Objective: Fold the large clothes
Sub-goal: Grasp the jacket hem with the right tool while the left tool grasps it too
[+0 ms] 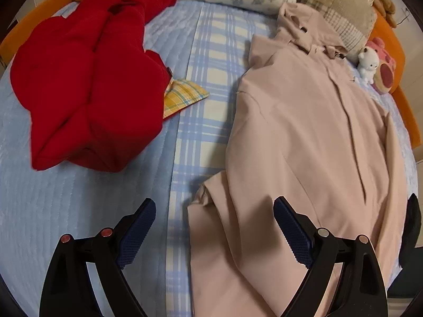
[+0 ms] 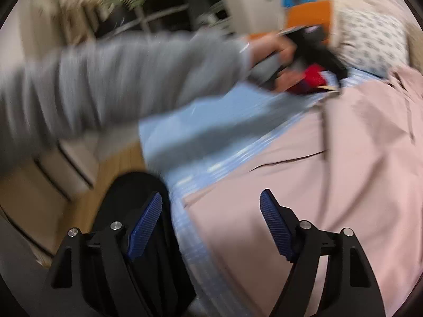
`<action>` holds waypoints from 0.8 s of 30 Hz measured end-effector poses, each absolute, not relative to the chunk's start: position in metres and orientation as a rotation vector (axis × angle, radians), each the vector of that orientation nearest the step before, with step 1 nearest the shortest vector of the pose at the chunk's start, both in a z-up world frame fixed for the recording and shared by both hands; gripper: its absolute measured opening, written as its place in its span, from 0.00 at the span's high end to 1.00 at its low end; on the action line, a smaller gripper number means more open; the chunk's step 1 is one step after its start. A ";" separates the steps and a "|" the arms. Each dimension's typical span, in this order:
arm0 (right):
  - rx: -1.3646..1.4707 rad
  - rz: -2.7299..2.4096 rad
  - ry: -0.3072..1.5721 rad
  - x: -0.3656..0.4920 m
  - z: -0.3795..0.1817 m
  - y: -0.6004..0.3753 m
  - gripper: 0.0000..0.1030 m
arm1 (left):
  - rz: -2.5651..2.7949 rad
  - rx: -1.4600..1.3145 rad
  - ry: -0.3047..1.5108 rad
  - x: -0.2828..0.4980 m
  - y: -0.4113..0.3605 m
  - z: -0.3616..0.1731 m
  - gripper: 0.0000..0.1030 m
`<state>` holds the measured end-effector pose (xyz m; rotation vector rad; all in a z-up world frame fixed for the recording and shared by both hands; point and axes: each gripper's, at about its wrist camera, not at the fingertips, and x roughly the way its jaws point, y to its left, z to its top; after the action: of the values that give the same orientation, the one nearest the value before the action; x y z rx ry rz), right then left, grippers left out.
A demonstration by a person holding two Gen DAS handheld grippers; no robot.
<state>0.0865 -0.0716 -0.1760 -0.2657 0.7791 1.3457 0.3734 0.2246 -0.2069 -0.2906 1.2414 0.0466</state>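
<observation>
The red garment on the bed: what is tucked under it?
A yellow checked cloth pokes out from under the right edge of the red garment, lying on the blue bedcover. Only its corner shows; the rest, and anything else beneath, is covered.

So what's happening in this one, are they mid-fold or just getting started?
Just getting started, it seems. A person holds a gripper in each hand over a bed. A pink garment lies spread lengthwise, not yet folded, and neither gripper grips it. The left gripper is open above its near left edge; the right gripper is open too, near the bed's edge, in a motion-blurred view. A crumpled red garment sits off to the left, untouched.
</observation>
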 end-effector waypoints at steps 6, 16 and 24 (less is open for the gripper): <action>-0.487 1.238 0.763 0.069 -0.218 -0.030 0.35 | -0.005 -0.350 1.162 0.350 0.229 -0.184 0.11; -0.625 1.210 0.752 0.055 -0.237 0.010 0.35 | -0.038 -0.437 1.148 0.329 0.249 -0.196 0.11; -0.673 1.140 0.744 0.053 -0.245 0.025 0.54 | -0.041 -0.495 1.153 0.316 0.270 -0.213 0.11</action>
<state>0.0525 0.0250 -0.2455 -0.6726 0.7445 1.1396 0.3155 0.2701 -0.2129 -0.4948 1.1533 -0.0408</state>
